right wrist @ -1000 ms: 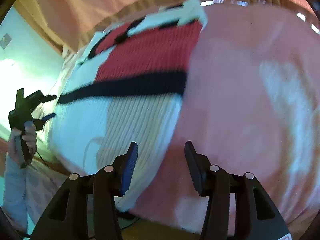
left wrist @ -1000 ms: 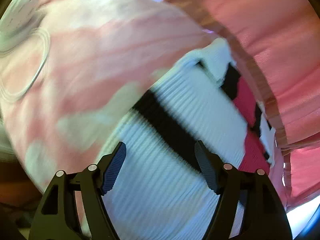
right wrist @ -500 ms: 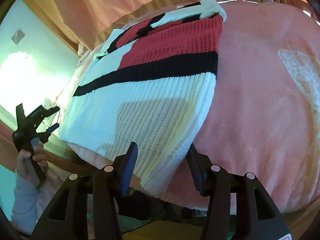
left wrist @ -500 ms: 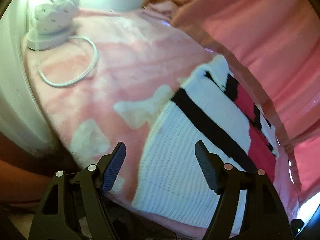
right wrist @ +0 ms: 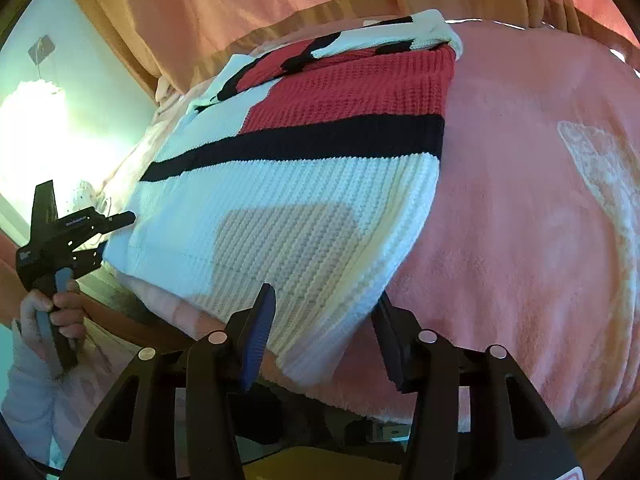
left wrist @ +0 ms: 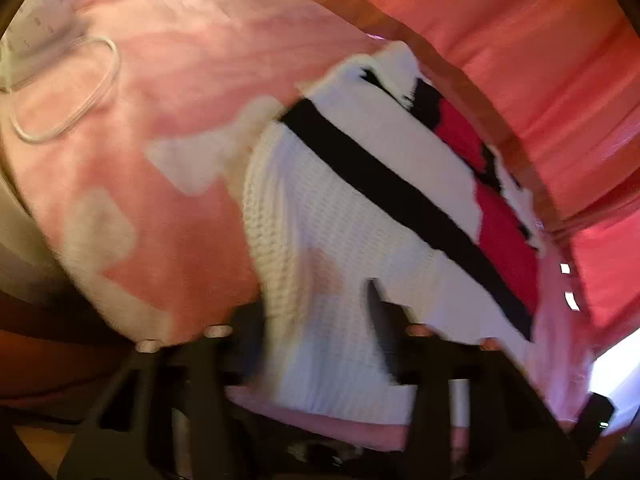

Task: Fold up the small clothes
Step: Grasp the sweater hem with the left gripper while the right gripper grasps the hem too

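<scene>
A small knit sweater (right wrist: 304, 200), white with a black stripe and a red upper part, lies flat on a pink blanket (right wrist: 520, 240). It also shows in the left wrist view (left wrist: 340, 220). My right gripper (right wrist: 324, 336) is open, its jaws on either side of the sweater's near right hem corner. My left gripper (left wrist: 316, 336) is open at the sweater's near left hem corner; that view is blurred. The left gripper also shows in the right wrist view (right wrist: 108, 236), open beside the hem, held by a hand.
A white round device (left wrist: 44, 12) with a looped white cable (left wrist: 68, 92) sits on the blanket at the far left. Pink curtains (left wrist: 540, 60) hang behind the bed, with a wooden edge (left wrist: 480, 112) below them. The blanket's front edge drops off near both grippers.
Both grippers have moved in toward the sweater's near hem corners. The hem now lies between each pair of jaws. Both stay open.
</scene>
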